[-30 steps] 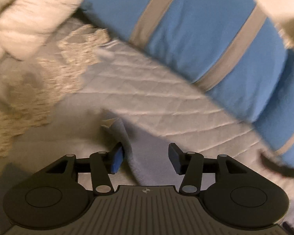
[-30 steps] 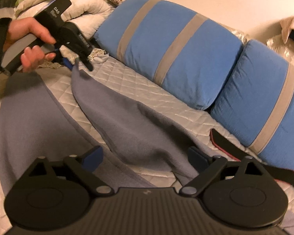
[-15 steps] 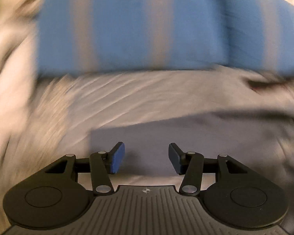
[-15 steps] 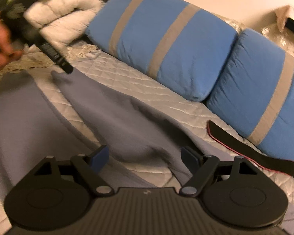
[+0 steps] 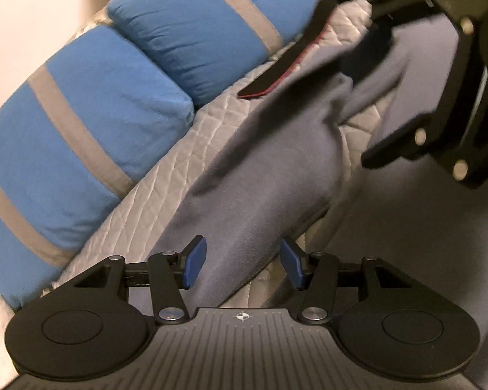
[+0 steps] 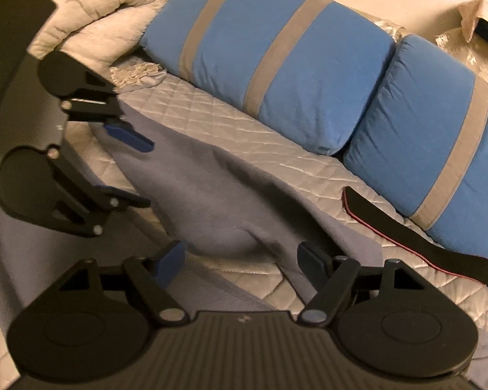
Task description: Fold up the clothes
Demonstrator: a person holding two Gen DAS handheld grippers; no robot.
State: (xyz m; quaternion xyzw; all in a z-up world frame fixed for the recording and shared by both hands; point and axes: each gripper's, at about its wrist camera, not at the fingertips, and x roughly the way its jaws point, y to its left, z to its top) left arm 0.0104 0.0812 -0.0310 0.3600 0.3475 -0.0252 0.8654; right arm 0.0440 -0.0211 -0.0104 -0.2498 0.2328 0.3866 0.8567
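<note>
A grey-blue long-sleeved garment [image 6: 208, 195] lies spread on the quilted bedspread [image 6: 211, 120], one sleeve [image 5: 260, 195] stretched out toward the pillows. In the right wrist view my left gripper [image 6: 133, 169] is turned on its side at the sleeve's end. It is open, and the sleeve runs between its blue pads [image 5: 195, 265] with nothing pressing on it. Over the garment where the sleeve meets the body, my right gripper [image 6: 240, 261] stands open and holds nothing.
Two blue pillows with grey stripes [image 6: 276, 74] line the far side of the bed against a pale wall. A black strap with a red edge [image 6: 406, 237] lies beside the garment. A white duvet [image 6: 107, 22] and a lace cloth [image 6: 133, 73] are piled at the back left.
My left gripper swung away from the raised sleeve end, rolled onto its side and came down along the sleeve, which now lies flat. The right gripper stayed put; its jaws narrowed slightly.
</note>
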